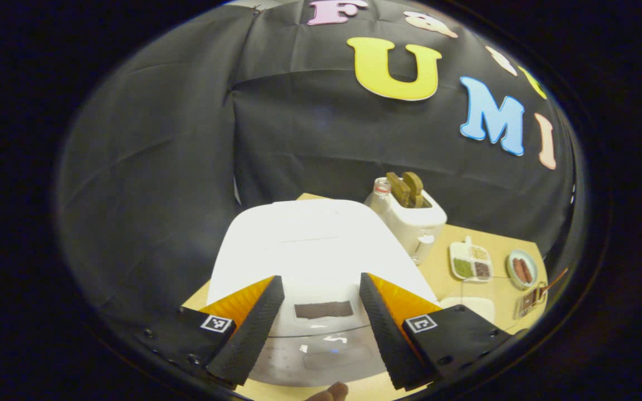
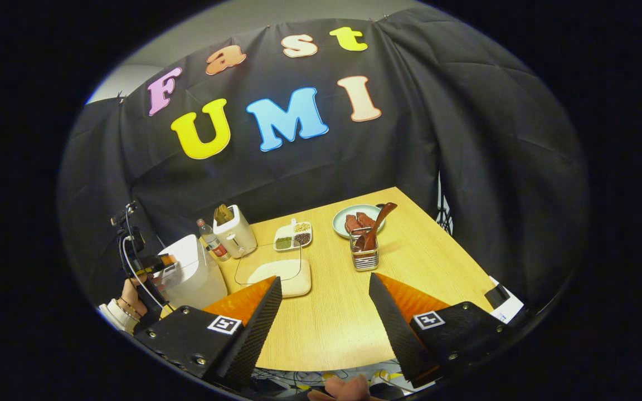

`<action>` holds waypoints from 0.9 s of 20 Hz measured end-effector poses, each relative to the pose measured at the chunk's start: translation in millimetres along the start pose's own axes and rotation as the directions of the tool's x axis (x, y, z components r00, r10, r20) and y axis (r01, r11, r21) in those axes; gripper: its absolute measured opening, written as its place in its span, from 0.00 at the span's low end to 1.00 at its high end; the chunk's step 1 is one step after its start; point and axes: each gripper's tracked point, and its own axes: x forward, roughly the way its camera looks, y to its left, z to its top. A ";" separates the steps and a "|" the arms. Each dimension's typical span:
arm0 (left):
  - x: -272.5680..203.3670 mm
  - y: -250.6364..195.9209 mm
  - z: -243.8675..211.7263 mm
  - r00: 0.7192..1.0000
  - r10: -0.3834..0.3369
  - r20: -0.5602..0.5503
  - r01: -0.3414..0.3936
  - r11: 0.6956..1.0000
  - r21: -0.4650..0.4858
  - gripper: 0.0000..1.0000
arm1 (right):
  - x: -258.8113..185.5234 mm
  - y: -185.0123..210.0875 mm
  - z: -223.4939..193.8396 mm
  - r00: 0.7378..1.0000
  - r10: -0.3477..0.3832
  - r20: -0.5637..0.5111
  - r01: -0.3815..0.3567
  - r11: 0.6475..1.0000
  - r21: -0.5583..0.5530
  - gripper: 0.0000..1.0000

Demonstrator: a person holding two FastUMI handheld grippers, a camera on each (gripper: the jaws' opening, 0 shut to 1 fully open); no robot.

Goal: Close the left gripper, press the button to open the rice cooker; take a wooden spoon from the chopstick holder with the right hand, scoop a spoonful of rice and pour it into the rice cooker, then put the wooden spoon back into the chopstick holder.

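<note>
While your left gripper (image 1: 321, 303) hangs with jaws spread above the closed white rice cooker (image 1: 312, 245), your right gripper (image 2: 324, 303) is likewise open over the table (image 2: 343, 328); ahead of it, the wooden spoon (image 2: 377, 223) stands in the wire chopstick holder (image 2: 364, 257).

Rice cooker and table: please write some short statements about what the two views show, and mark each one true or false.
1. The rice cooker has its lid down. True.
2. The left gripper is shut. False: its fingers stand apart, with the cooker's front between them.
3. The wooden spoon stands in the chopstick holder. True.
4. The right gripper holds the spoon. False: it is open and holds nothing, with the holder farther off on the table.
5. The bowl of rice lies between the rice cooker and the chopstick holder. True.
</note>
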 end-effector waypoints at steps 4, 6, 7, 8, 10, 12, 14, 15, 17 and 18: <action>-77.1 -31.5 7.3 0.995 -0.080 0.067 0.083 0.996 -0.039 0.96 | -3.6 -14.8 25.8 0.998 0.036 0.061 -0.034 0.999 -0.037 0.96; -127.2 -61.7 10.6 0.985 -0.131 0.113 0.136 0.990 -0.038 0.96 | -11.0 -25.9 41.9 0.993 0.065 0.094 -0.059 0.996 -0.061 0.96; -150.2 -74.4 13.7 0.980 -0.146 0.137 0.151 0.988 -0.029 1.00 | -16.3 -33.8 52.2 0.990 0.079 0.115 -0.071 0.995 -0.071 0.96; -179.6 -90.1 18.7 0.973 -0.162 0.167 0.167 0.986 -0.017 1.00 | -23.2 -42.0 63.2 0.986 0.096 0.138 -0.086 0.993 -0.081 0.96; -238.6 -126.3 33.6 0.953 -0.198 0.230 0.205 0.979 -0.007 0.95 | -36.3 -61.6 82.5 0.979 0.115 0.167 -0.099 0.990 -0.100 0.96; -294.0 -166.3 43.8 0.923 -0.257 0.285 0.274 0.961 -0.022 0.91 | -49.4 -85.3 101.7 0.973 0.112 0.202 -0.085 0.987 -0.138 0.96; -346.0 -192.5 50.7 0.903 -0.276 0.328 0.295 0.956 -0.008 1.00 | -59.1 -103.0 115.1 0.969 0.106 0.223 -0.063 0.979 -0.194 0.96; -369.3 -198.4 54.0 0.898 -0.266 0.350 0.280 0.960 0.010 0.90 | -63.1 -111.0 119.4 0.969 0.100 0.227 -0.048 0.974 -0.221 0.96; -413.8 -211.3 62.0 0.880 -0.257 0.400 0.260 0.964 0.048 0.90 | -75.5 -120.1 134.8 0.961 0.096 0.258 -0.028 0.966 -0.255 0.96; -435.7 -221.3 62.6 0.869 -0.270 0.415 0.265 0.962 0.070 0.90 | -84.6 -117.8 142.9 0.957 0.108 0.270 -0.037 0.966 -0.255 0.96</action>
